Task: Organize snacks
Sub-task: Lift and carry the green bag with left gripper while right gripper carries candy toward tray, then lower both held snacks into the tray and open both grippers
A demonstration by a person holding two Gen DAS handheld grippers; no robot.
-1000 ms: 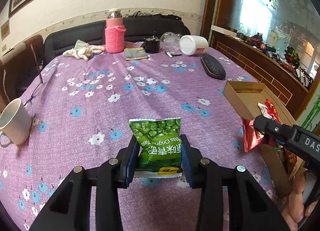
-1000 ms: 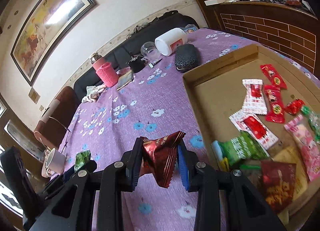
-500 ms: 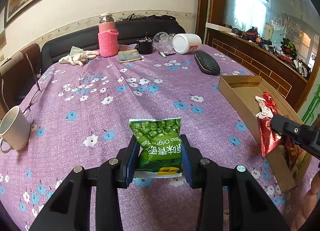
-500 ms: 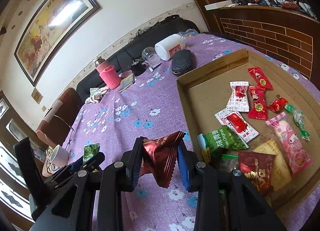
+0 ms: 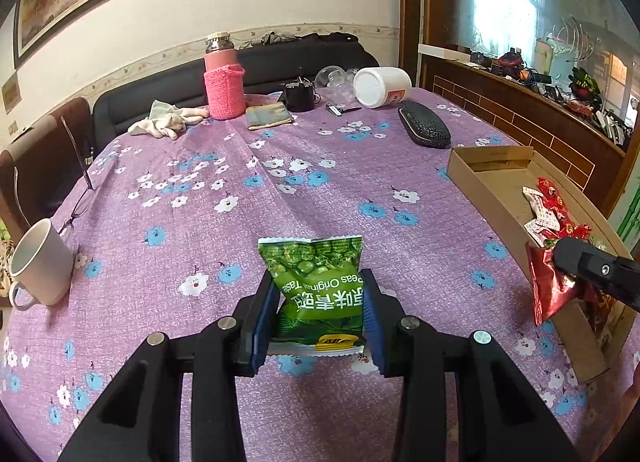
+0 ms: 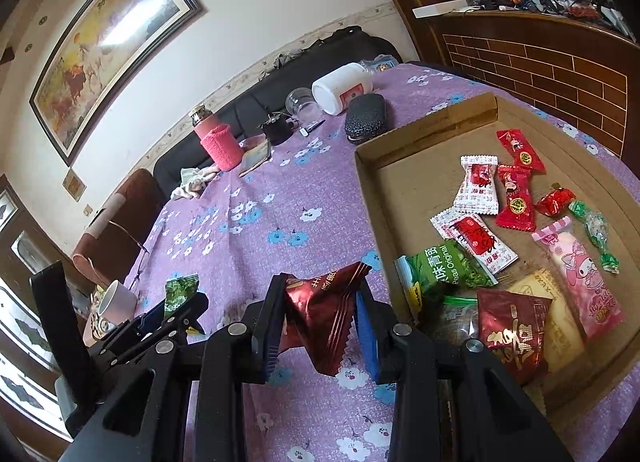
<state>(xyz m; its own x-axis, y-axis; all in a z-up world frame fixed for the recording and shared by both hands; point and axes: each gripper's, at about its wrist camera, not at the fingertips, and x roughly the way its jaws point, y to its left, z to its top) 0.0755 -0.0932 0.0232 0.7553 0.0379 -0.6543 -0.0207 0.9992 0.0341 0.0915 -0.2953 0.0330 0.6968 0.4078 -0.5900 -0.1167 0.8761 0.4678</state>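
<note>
Left gripper (image 5: pixel 318 326) jaws clamp green pea packet (image 5: pixel 316 282); right gripper (image 6: pixel 318 332) jaws clamp red packet (image 6: pixel 324 318). Both judged light, crinkly, slippery; hold mid-body. Cardboard tray (image 6: pixel 424 134) at 2 o'clock.

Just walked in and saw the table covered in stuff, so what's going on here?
A person is sorting snacks with two handheld grippers. The left gripper is shut on a green pea packet above the purple tablecloth. The right gripper is shut on a dark red packet beside the cardboard tray, which already holds several candies and packets. Neither packet is in the tray yet.
</note>
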